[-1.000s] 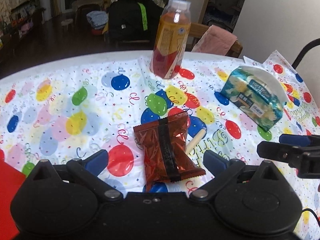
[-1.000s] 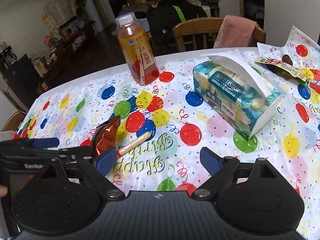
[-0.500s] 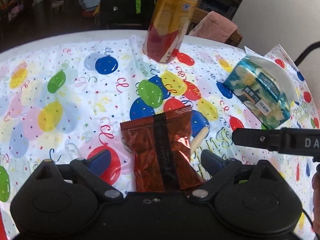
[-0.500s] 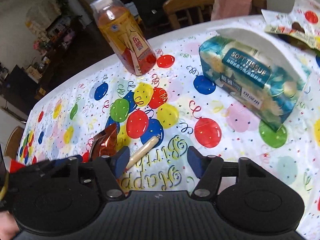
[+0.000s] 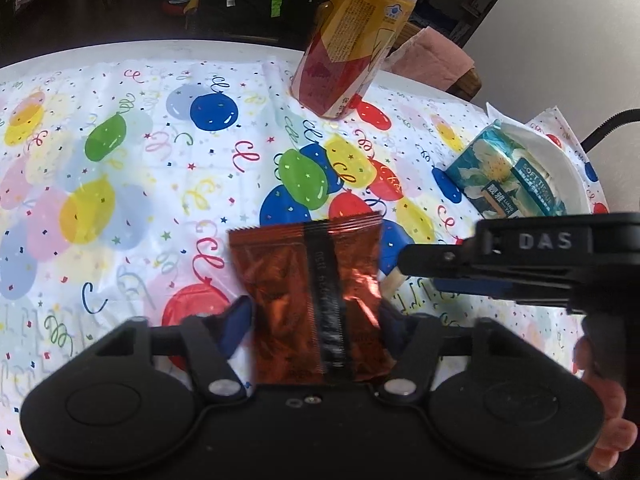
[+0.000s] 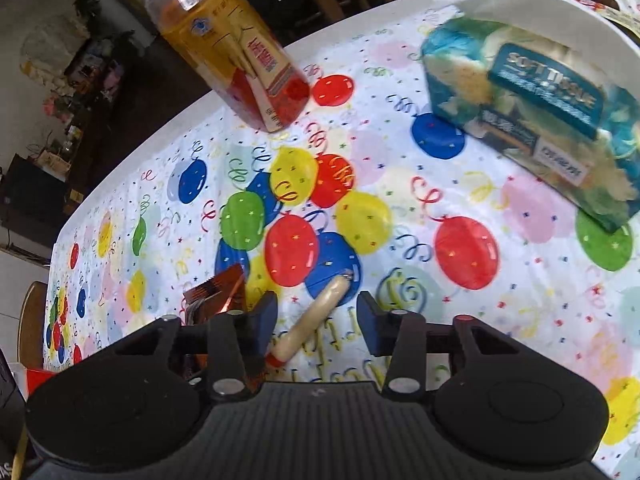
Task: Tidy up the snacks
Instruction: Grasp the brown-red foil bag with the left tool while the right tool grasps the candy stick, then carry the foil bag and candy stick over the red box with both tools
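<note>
The left gripper (image 5: 314,320) is clamped on a copper-red foil snack packet (image 5: 316,292), its blue pads pressing both sides of the packet's lower half; the packet stands upright between the fingers, a dark seam strip down its middle with print too small to read. The packet sits nearer the camera than the drink bottle (image 5: 356,36), which stands at the far side of the balloon-print tablecloth (image 5: 120,184); the bottle's label is yellow over red, its characters illegible in the left view. In the right view the bottle (image 6: 232,44) shows red vertical lettering, blurred. The right gripper (image 6: 318,320) is spread apart, fingers straddling a pale sausage stick (image 6: 316,316) that lies on the cloth, not pinched; the stick has a red tip at its near end; it rests over scripted lettering, unreadable here. The right tool's side, seen from the left camera, bears "DAS". Right of the bottle lies a teal tissue pack (image 6: 532,120) marked "SOFT TISSUE"; smaller print below it is illegible. A hand (image 5: 612,420) shows at the lower right edge of the left view.
</note>
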